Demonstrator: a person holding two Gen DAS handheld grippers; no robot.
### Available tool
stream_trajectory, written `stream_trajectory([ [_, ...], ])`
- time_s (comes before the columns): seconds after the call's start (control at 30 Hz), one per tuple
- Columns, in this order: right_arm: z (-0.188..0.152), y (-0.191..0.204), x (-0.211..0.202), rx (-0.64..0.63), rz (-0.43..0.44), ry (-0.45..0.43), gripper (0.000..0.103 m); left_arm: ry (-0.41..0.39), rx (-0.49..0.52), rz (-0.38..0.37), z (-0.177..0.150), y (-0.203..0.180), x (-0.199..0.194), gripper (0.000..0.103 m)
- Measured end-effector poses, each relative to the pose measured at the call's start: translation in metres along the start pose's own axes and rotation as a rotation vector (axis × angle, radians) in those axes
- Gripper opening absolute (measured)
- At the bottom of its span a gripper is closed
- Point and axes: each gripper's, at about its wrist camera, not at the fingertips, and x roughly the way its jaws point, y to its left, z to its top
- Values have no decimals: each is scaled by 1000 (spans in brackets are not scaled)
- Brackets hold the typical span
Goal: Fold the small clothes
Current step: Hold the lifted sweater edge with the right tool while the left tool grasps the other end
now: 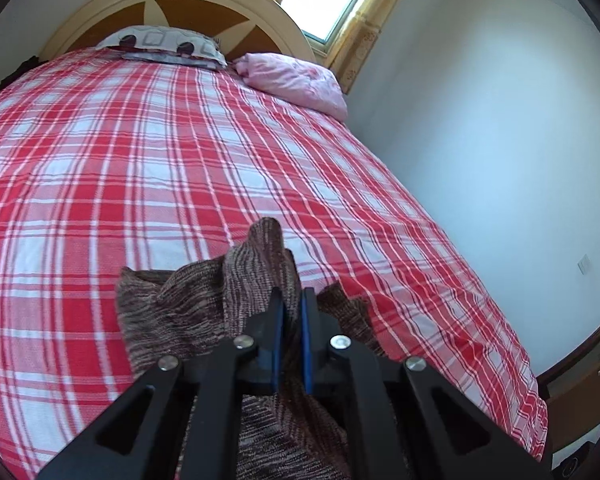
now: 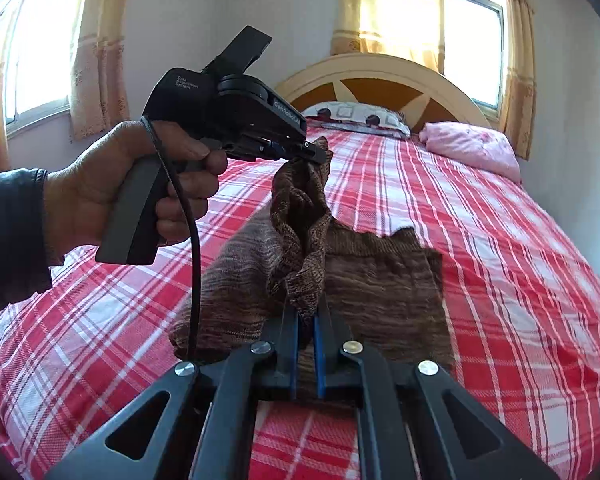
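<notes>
A small brown knitted garment (image 2: 380,276) lies on the red plaid bed (image 2: 500,280), with one part lifted. My left gripper (image 1: 292,300) is shut on a fold of the garment (image 1: 204,304) and holds it above the bed. In the right wrist view the left gripper (image 2: 318,152) shows held up in a hand, pinching the garment's raised end. My right gripper (image 2: 307,316) is shut on the lower end of that same lifted strip, just above the flat part of the garment.
The bed's plaid cover (image 1: 140,160) spreads wide around the garment. A patterned pillow (image 1: 160,42) and a pink pillow (image 1: 296,78) lie at the headboard (image 2: 380,80). A white wall (image 1: 480,120) runs along the bed's right side. Curtained windows (image 2: 472,40) stand behind.
</notes>
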Motion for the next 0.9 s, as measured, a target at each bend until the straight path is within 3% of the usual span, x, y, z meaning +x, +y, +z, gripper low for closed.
stream_trajectory([
  [0.33, -22, -44, -1, 105, -2, 53, 5, 68, 34, -20, -9, -34, 46, 8],
  [0.73, -50, -83, 6, 274, 49, 133, 5, 141, 128, 28, -19, -72, 91, 8],
  [0.9, -57, -101, 7, 359, 54, 145, 6, 134, 160, 70, -21, -84, 96, 13],
])
